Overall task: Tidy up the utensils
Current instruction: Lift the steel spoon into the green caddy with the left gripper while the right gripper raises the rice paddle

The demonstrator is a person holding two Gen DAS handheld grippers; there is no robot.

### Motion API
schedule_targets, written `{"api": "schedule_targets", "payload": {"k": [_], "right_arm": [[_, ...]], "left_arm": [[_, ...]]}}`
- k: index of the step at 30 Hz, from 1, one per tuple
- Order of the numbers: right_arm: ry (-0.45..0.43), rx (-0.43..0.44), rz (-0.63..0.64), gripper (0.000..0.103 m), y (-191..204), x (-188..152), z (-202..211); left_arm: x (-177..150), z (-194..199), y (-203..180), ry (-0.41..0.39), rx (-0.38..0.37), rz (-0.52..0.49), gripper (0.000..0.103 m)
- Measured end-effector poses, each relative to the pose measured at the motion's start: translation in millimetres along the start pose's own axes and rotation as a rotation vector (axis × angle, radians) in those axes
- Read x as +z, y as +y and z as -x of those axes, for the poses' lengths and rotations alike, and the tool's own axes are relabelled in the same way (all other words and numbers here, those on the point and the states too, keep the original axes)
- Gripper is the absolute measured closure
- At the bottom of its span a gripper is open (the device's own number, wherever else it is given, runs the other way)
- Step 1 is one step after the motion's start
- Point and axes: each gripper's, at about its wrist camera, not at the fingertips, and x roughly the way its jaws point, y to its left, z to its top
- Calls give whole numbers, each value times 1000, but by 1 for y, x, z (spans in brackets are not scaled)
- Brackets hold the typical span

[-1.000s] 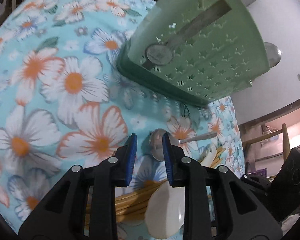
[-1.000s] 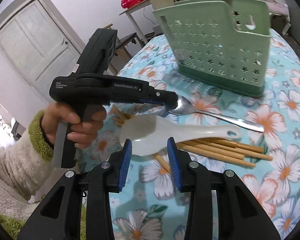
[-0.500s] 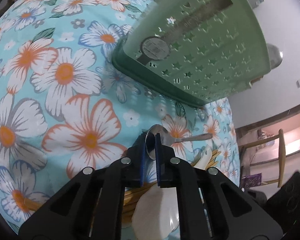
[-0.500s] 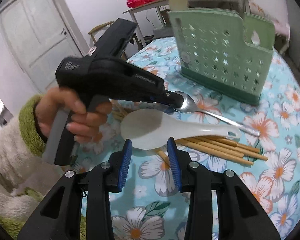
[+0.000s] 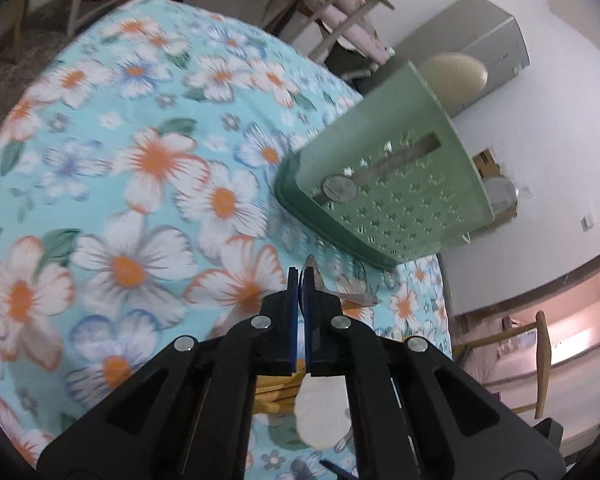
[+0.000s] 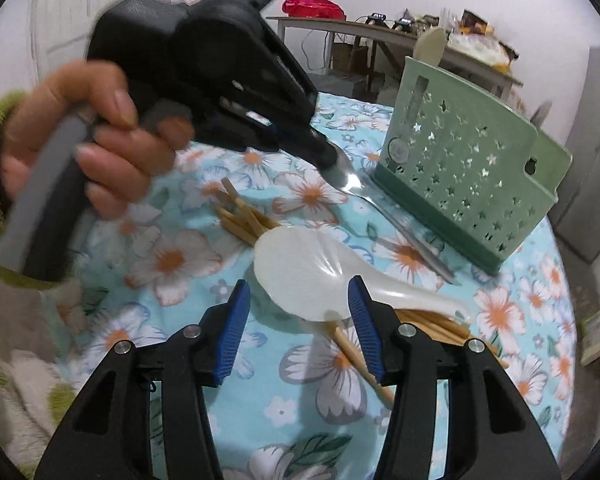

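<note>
The left gripper (image 5: 300, 280) is closed on the bowl of the metal spoon (image 6: 380, 208), and the thin edge of the bowl shows just above the blue pads in the left wrist view. The handle of this spoon runs away to the right of the tool and reaches toward the foot of the green caddy (image 6: 472, 172), so the long axis lies almost across the line of the fingers. It looks as if the far end of the handle rests on the flowered cloth (image 5: 140, 200), but the blur makes this uncertain. The caddy stands just beyond the spoon, with its open top higher than the gripper, so the spoon probably has to be lifted and turned upright before it can go in. The right gripper (image 6: 300, 312) holds nothing; its jaws have just been opening and now stand wide, one on each side of the bowl of the white spoon (image 6: 312, 276), without touching it. That spoon lies on the chopsticks (image 6: 244, 216), with its handle pointing right, and the right hand is nearer to it.
</note>
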Motion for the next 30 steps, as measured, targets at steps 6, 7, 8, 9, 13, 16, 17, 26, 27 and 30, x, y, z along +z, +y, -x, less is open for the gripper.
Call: {"api": "schedule_targets", "payload": {"k": [6, 7, 8, 9, 13, 16, 17, 26, 27, 30], "right_arm": [[-3, -108, 109, 56, 18, -1, -7], [-4, -133, 127, 58, 22, 0, -10], [-4, -156, 141, 63, 25, 0, -12], [-3, -175, 151, 70, 27, 0, -16], [-3, -199, 135, 89, 29, 4, -20], [-29, -190, 94, 92, 19, 8, -13], [-39, -190, 81, 93, 16, 11, -10], [-169, -216, -121, 100, -44, 36, 36], [-177, -219, -143, 100, -51, 38, 40], [-207, -224, -228, 101, -76, 40, 53]], "left_arm": [[-9, 23, 7, -59, 21, 9, 102], [-11, 26, 8, -68, 24, 10, 102], [-13, 28, 8, -76, 29, 9, 102], [-14, 33, 8, -89, 36, 5, 102], [-20, 47, 5, -131, 65, -19, 102], [-22, 62, -1, -181, 91, -53, 102], [-21, 66, -3, -193, 97, -61, 102], [-8, 125, -48, -372, 98, -204, 102], [-5, 131, -55, -396, 99, -223, 102], [9, 145, -79, -469, 93, -289, 102]]}}
